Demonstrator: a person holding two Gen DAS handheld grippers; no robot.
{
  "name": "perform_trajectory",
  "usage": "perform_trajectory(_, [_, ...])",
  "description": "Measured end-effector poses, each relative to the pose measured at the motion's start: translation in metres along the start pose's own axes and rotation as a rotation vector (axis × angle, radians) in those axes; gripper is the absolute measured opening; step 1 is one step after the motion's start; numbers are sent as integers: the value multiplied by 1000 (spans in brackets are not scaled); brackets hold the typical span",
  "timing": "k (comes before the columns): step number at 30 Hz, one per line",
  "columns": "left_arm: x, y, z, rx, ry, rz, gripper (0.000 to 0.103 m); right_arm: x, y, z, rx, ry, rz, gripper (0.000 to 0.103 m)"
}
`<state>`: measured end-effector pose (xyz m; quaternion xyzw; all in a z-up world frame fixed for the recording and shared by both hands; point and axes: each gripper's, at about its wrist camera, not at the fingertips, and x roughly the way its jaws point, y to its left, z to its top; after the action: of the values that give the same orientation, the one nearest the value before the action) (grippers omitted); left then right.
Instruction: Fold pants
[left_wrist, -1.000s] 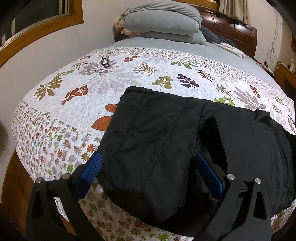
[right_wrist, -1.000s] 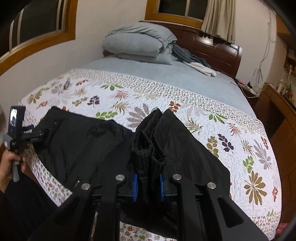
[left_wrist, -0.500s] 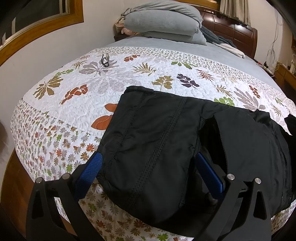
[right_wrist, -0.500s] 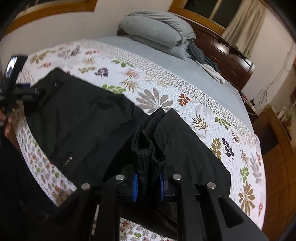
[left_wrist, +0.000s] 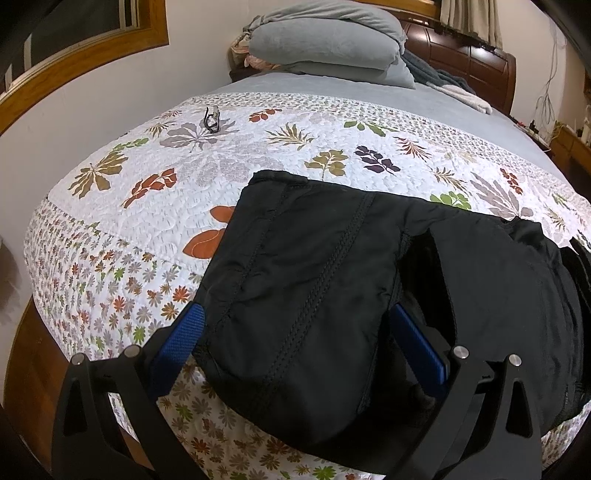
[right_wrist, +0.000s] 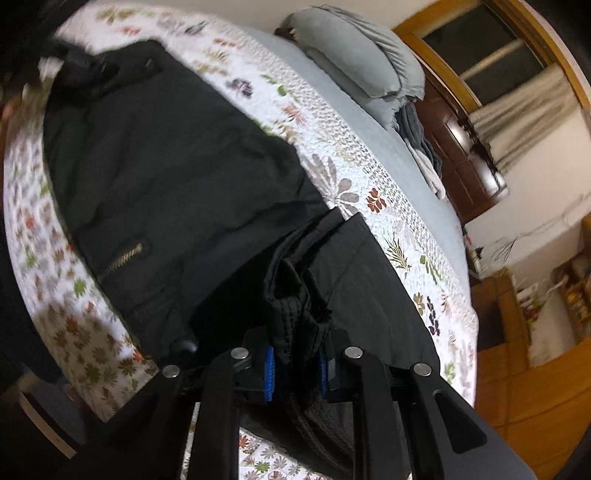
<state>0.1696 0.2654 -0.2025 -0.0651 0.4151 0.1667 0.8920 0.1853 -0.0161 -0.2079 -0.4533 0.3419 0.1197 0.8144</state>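
Your black quilted pants (left_wrist: 332, 295) lie across the near edge of the leaf-patterned white bedspread (left_wrist: 184, 177), partly doubled over but not yet a neat stack. Your right gripper (right_wrist: 295, 363) is clenched on a bunched hem of them (zip pocket visible at left). Your left gripper (left_wrist: 295, 332) stands wide, its blue pads (left_wrist: 184, 332) straddling a folded end unpinched, so more folding remains.

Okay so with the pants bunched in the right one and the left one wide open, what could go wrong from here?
1. The right gripper pinches a thick wad of the black pants, so the fold may land lumpy.
2. The left gripper stands open around the cloth, not clamping it, so that end could drag.
3. The pants overhang the edge of the quilt and might slide off.
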Motion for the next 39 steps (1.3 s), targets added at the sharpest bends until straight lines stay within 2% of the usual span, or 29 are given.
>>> perform_trajectory(5, [1,0,0,2,1,2,100,12,18,-3,-49,7,-23,20])
perform_trajectory(9, [2,0,0,7,5,4,100,12,23,-7,-67,-19,-10,33])
perform_trajectory(10, [2,0,0,7,4,4,100,8,20,-7,-60,-32,5,34])
perform_trajectory(11, [2,0,0,6,4,3,100,4,17,-7,-49,-42,25,42])
perform_trajectory(13, [2,0,0,5,4,2,100,-11,7,-6,3,-73,91,48])
perform_trajectory(15, [2,0,0,5,5,2,100,-30,-6,-4,61,-115,143,63])
perform_trajectory(16, [2,0,0,4,4,1,100,-38,-12,-4,87,-134,169,63])
perform_trajectory(17, [2,1,0,3,3,-2,100,-45,-20,-3,117,-151,195,63])
perform_trajectory(20, [1,1,-1,0,2,-8,100,-55,-67,-6,313,-183,297,61])
perform_trajectory(22, [0,2,-2,-2,1,-12,100,-45,-85,-12,409,-150,305,57])
perform_trajectory(23, [0,2,-2,-2,1,-13,100,-32,-97,-16,476,-110,310,46])
perform_trajectory(24, [0,2,-2,-2,1,-13,100,-23,-103,-20,529,-79,340,41])
perform_trajectory(25, [0,1,-2,-2,1,-13,100,-16,-106,-22,555,-58,366,42])
perform_trajectory(28, [-2,1,-3,1,1,-17,100,-2,-97,-20,535,-10,376,42])
perform_trajectory(31, [-2,2,-3,-1,1,-23,100,9,-71,-18,486,53,398,40])
perform_trajectory(32, [-2,3,-4,-3,1,-25,100,15,-62,-15,460,77,410,36])
perform_trajectory(33, [-2,3,-3,-4,2,-25,100,15,-52,-15,449,82,426,26])
perform_trajectory(34, [-2,3,-3,-5,2,-26,100,16,-47,-14,434,87,438,20])
perform_trajectory(37, [-2,4,-3,-5,1,-28,100,13,-46,-15,421,82,457,18])
perform_trajectory(39, [-4,6,-2,-16,-5,-37,100,11,-57,-17,456,82,517,18])
